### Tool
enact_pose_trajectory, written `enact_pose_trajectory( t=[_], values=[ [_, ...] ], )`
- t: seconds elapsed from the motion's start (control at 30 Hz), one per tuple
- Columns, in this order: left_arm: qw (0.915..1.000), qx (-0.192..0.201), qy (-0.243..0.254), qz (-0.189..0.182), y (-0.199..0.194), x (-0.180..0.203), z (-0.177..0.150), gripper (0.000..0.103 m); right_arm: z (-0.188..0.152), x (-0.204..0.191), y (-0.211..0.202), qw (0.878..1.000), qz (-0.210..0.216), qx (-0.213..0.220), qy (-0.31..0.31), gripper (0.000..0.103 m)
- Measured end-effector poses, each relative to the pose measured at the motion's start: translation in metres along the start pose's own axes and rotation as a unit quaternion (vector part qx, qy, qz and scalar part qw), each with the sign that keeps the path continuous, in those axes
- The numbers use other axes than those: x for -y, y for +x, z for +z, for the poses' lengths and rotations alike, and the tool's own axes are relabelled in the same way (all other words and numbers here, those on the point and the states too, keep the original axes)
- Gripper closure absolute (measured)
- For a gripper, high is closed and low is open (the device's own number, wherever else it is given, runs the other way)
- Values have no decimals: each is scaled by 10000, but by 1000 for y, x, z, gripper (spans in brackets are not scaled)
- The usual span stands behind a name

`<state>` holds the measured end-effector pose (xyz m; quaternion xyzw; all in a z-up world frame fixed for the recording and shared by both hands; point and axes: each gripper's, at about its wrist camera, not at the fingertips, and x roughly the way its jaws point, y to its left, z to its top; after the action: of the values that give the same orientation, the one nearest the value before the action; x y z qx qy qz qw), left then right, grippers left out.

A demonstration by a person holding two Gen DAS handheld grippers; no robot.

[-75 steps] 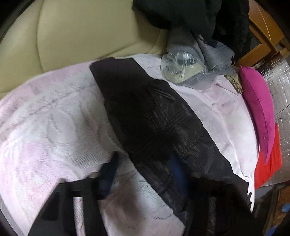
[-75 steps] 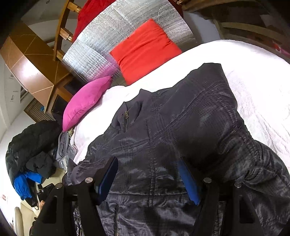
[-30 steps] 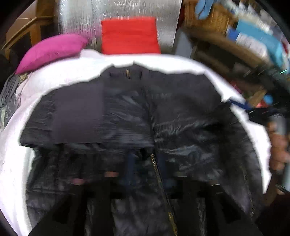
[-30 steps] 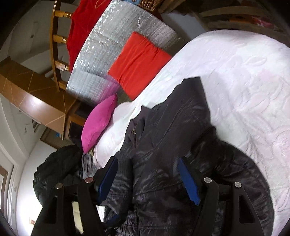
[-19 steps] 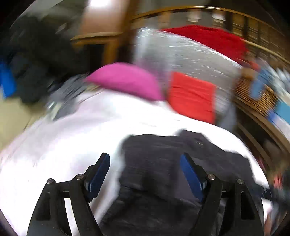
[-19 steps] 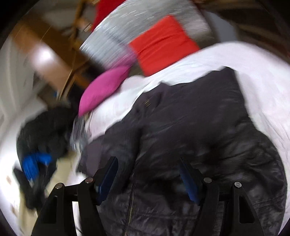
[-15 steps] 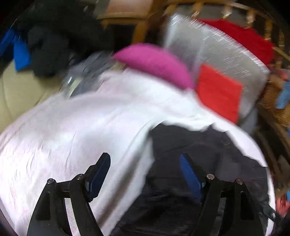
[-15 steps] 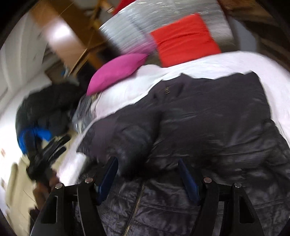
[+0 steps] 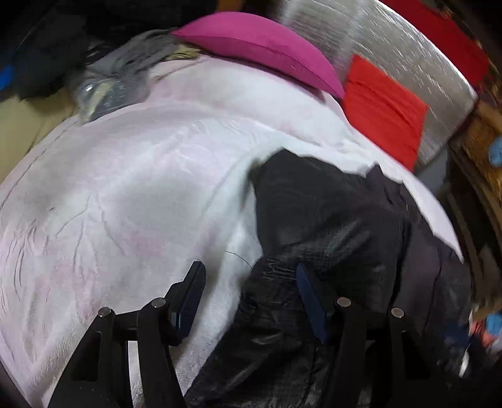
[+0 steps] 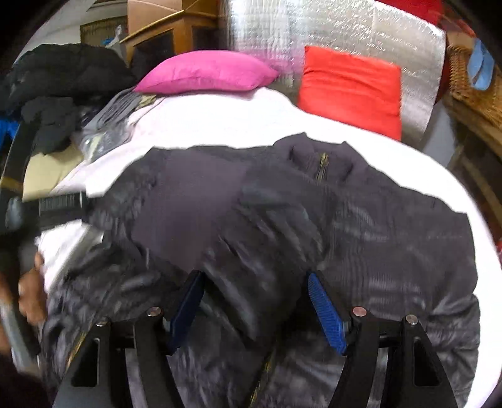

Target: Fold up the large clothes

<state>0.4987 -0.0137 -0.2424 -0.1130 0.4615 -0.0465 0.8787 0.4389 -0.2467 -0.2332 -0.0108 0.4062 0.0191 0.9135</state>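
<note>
Fingers on the left gripper are closing, with the jacket's sleeve edge and a strip of white bedspread sitting between them, but nothing is pinched yet. Right gripper fingers are spread apart over a puffy fold of the dark jacket, not clamped on it as far as I can see.

From the right wrist view the jacket lies spread across the bed, collar and zipper up at 12 o'clock, one sleeve folded in over the chest toward 10 o'clock. At 9 o'clock you can see the other gripper at that sleeve edge and the person's hand holding it.

Further out, a pink pillow at 11 o'clock, a red cushion at 1 o'clock against a silver foil mat, and a heap of dark clothes at 10 o'clock.
</note>
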Motion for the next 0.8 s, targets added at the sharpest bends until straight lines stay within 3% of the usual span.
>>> enact_pose_trajectory(
  t=[0.07,0.1,0.13,0.23,0.27,0.37,0.4,0.43,0.47,0.57,0.7,0.8],
  values=[
    [9999,-31,159,-5,2,3,-2,43,11,5,-4,9993,-240,217,184,35],
    [9998,-47,183,-36,2,3,-3,43,15,10,-8,9985,-287,342,312,44],
    [9998,-64,166,-71,2,2,-3,43,20,16,-9,9979,-272,370,466,70],
    [9998,-103,54,-171,3,-4,-3,43,26,49,-12,9937,-153,259,1080,74],
    [9998,-99,48,-178,3,-4,-3,43,26,60,-16,9912,126,244,1293,74],
    [9994,-90,304,-117,4,4,-6,48,27,63,-22,9814,1080,33,1588,63],
    [9992,-108,386,-78,6,6,-7,48,29,60,-18,9774,1295,-142,1662,53],
    [9988,-137,462,13,7,9,-8,48,30,54,-14,9747,1410,-312,1706,25],
    [9987,-161,479,65,8,9,-9,48,29,46,-14,9732,1496,-357,1711,21],
    [9994,-207,269,-72,6,0,-6,48,33,16,-13,9792,1509,-207,1341,21],
    [9998,-172,81,-84,0,-18,1,48,33,-27,7,9951,871,-323,330,21],
    [9999,-20,-32,102,-10,-37,8,50,21,-44,20,9983,343,-272,-376,21]
  ],
)
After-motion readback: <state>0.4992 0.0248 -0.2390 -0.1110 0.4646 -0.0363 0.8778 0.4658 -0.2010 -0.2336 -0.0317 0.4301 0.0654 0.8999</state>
